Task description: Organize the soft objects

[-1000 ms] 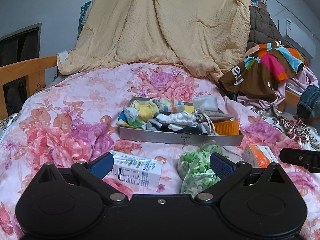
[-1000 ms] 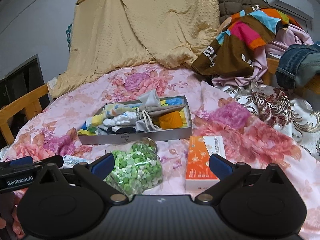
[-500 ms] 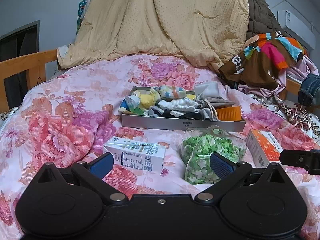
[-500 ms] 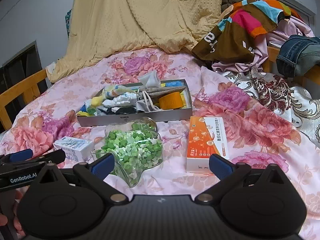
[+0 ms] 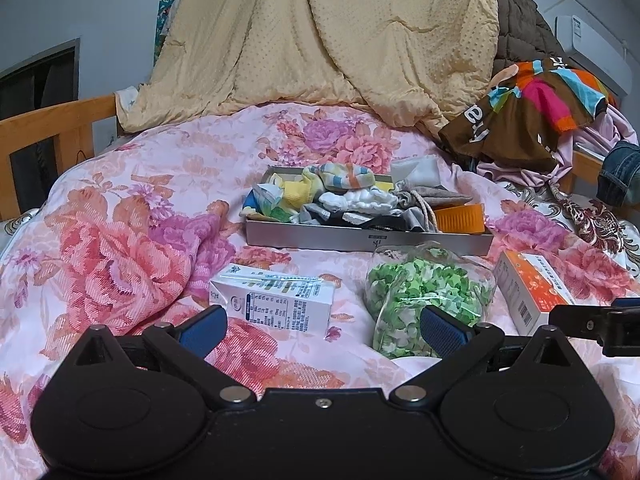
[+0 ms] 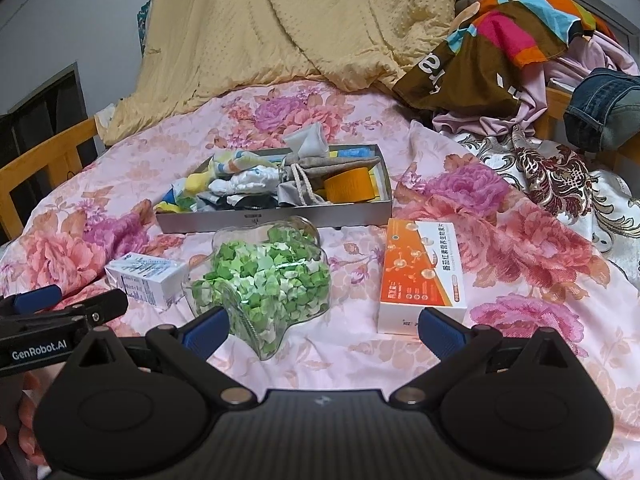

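Observation:
A grey metal tray [image 5: 368, 239] [image 6: 276, 218] sits mid-bed, piled with soft things: striped and yellow socks [image 5: 320, 184], a white sock [image 6: 244, 180], a grey drawstring pouch [image 6: 316, 164], plus an orange tape roll [image 6: 350, 186]. In front lie a white carton [image 5: 276, 300] [image 6: 146, 276], a clear star-shaped jar of green paper stars [image 5: 424, 292] [image 6: 264, 280] and an orange-white box [image 6: 424, 276] [image 5: 532, 292]. My left gripper [image 5: 324, 330] is open and empty above the carton and jar. My right gripper [image 6: 322, 330] is open and empty near the jar and box.
The bed has a pink floral cover [image 5: 120, 220]. A yellow quilt [image 5: 340, 32] hangs behind. Clothes are heaped at the right [image 6: 500, 40], with jeans [image 6: 608, 108]. A wooden bed rail [image 5: 44, 128] runs on the left. The left gripper shows in the right wrist view [image 6: 60, 312].
Both grippers have risen and pulled back a little, so more of the bed, carton, jar and box shows. Both stay open and empty. The objects have not moved.

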`<act>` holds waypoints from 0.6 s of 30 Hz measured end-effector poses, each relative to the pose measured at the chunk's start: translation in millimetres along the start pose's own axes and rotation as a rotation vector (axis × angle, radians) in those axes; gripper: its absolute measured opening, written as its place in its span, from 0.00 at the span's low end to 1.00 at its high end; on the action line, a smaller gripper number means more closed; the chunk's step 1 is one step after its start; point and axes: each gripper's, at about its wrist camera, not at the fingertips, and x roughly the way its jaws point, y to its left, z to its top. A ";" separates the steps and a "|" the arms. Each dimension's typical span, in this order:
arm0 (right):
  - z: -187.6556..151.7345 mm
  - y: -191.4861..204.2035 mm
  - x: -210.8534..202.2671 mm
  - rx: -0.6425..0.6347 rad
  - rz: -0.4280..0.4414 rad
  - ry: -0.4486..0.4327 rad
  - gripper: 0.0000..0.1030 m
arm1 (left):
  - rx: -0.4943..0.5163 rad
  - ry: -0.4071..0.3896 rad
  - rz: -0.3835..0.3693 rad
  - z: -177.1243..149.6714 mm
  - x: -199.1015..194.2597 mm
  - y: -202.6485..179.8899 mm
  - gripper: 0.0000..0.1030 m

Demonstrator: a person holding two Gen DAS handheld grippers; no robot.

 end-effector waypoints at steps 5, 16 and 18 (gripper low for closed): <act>-0.1 0.4 1.4 -0.003 0.001 0.007 1.00 | -0.001 -0.002 -0.008 -1.2 -1.4 0.1 0.99; -0.4 -0.1 2.7 -0.006 0.001 0.011 1.00 | 0.005 -0.002 -0.014 -2.1 -2.3 -1.9 0.99; -1.2 0.0 3.4 -0.008 0.002 0.013 1.00 | 0.002 -0.001 -0.011 -2.5 -2.9 -1.9 0.99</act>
